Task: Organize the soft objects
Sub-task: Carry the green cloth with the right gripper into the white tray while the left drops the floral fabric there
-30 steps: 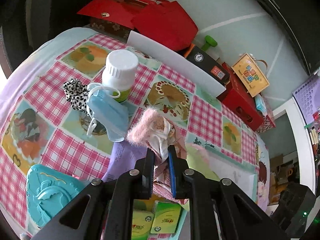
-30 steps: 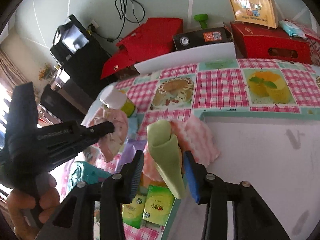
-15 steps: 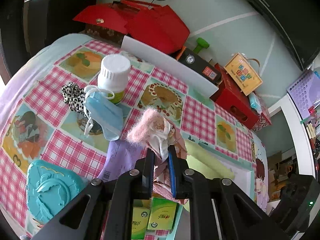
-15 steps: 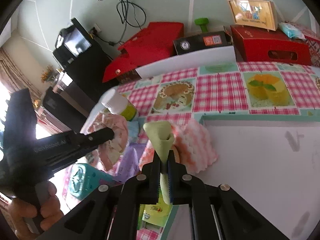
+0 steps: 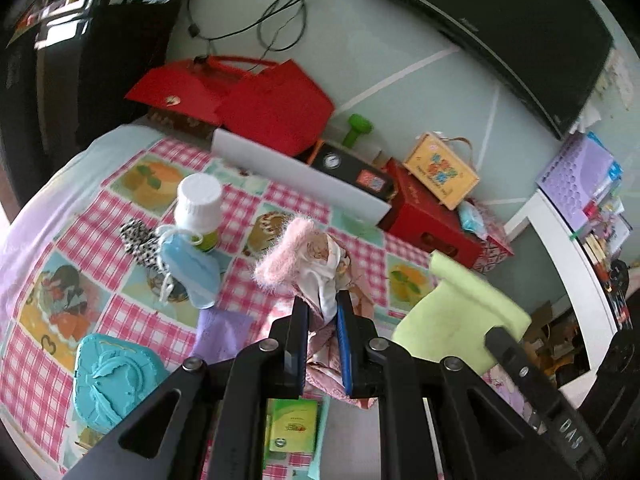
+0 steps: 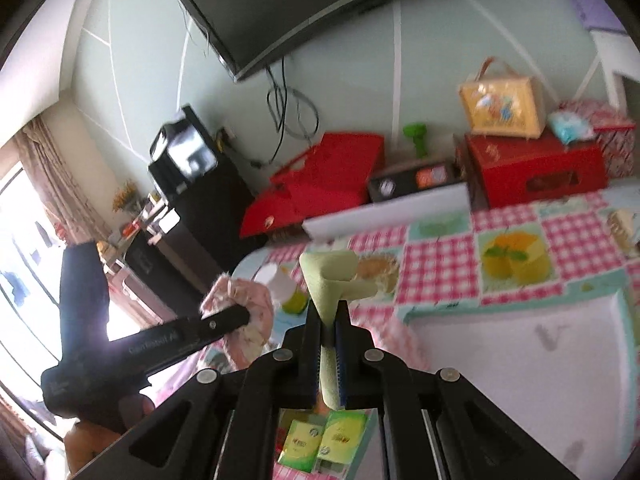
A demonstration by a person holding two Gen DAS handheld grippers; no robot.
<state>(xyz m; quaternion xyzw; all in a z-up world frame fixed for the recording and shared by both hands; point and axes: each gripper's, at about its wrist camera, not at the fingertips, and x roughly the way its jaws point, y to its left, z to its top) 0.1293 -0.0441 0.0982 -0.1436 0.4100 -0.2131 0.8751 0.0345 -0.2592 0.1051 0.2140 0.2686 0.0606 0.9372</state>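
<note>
Pinching a pink fuzzy bundle (image 5: 304, 256) in my nearly shut left fingers (image 5: 322, 320), it flops limp above them; my right fingers (image 6: 328, 324), fully clamped, hold a light green cloth (image 6: 332, 276) by its folded middle.

The tablecloth (image 5: 96, 216) is pink-and-white checked, the held cloth (image 6: 326, 280) pale green, the scrunchie (image 5: 138, 240) black-spotted white.

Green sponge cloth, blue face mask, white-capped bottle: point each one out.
green sponge cloth (image 6: 329, 280), right wrist view, rolled upper part.
blue face mask (image 5: 196, 270), left wrist view, middle of panel.
white-capped bottle (image 5: 199, 200), left wrist view, cap.
</note>
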